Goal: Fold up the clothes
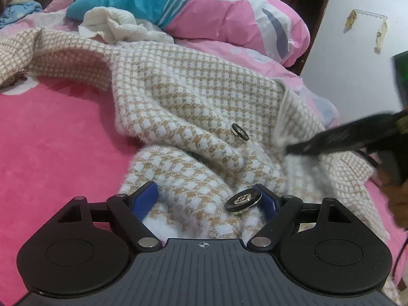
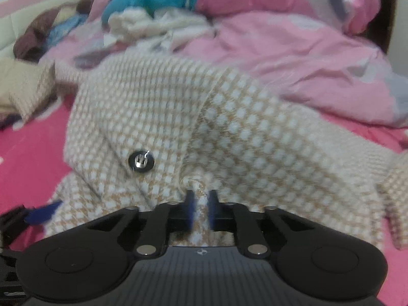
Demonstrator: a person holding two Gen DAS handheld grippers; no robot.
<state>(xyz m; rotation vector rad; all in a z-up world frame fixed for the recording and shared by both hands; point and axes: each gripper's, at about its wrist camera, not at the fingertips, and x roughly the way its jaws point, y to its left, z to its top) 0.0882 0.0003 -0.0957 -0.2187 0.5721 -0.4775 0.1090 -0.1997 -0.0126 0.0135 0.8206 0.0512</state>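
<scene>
A pink bed (image 1: 51,137) carries a rumpled pink quilt (image 1: 244,17) at its far side and, nearer, the beige-and-white checked jacket (image 1: 193,97), crumpled. A white garment (image 1: 114,23) lies beyond the jacket. The left gripper (image 1: 207,199) has its jaws spread over the jacket, a metal button (image 1: 243,201) between them. The right gripper (image 2: 201,204) pinches a fold of the jacket.
</scene>
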